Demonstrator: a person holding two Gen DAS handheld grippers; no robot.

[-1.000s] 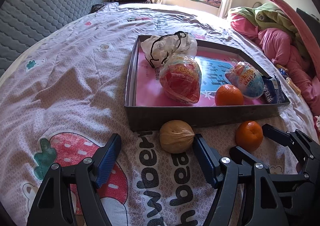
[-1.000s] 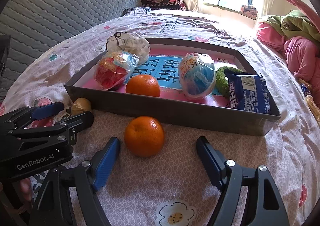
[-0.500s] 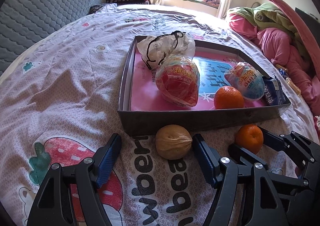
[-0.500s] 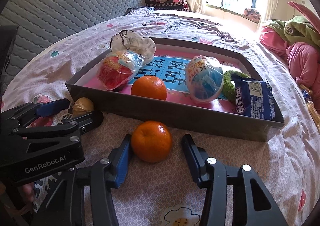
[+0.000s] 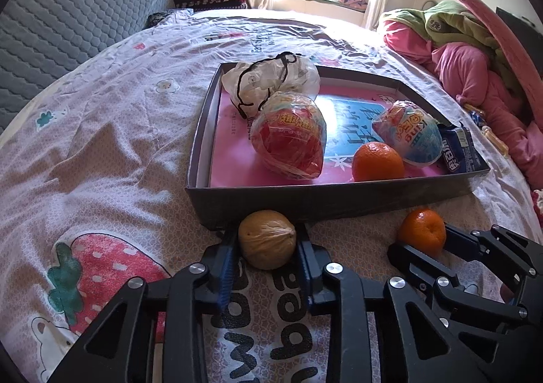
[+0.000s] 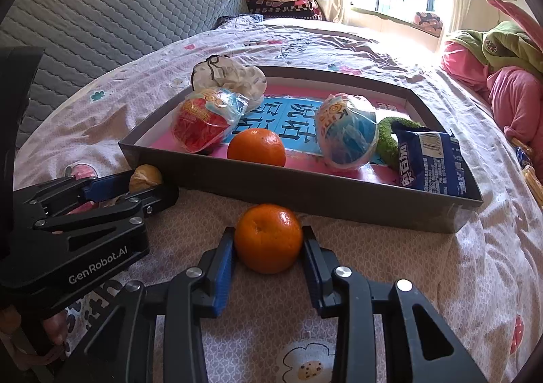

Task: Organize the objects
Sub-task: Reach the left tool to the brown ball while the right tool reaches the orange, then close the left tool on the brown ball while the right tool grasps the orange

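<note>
My left gripper (image 5: 266, 240) is shut on a tan walnut (image 5: 267, 238) that rests on the bedspread just in front of the dark tray (image 5: 305, 201). My right gripper (image 6: 268, 243) is shut on an orange (image 6: 269, 237), also on the bedspread before the tray's front wall (image 6: 305, 189). In the left wrist view the right gripper (image 5: 424, 240) holds that orange (image 5: 422, 232) at lower right. In the right wrist view the left gripper (image 6: 149, 179) holds the walnut (image 6: 145, 177) at left.
The tray holds a second orange (image 5: 377, 161), a red wrapped egg toy (image 5: 288, 140), a blue wrapped egg toy (image 5: 407, 137), a white bag (image 5: 271, 77), a blue snack packet (image 6: 431, 159) and a green ring (image 6: 387, 142). Pink and green bedding (image 5: 475, 53) is piled at right.
Both grippers moved forward and closed. The left one now grips the walnut and the right one grips the orange; both were open a second ago.
</note>
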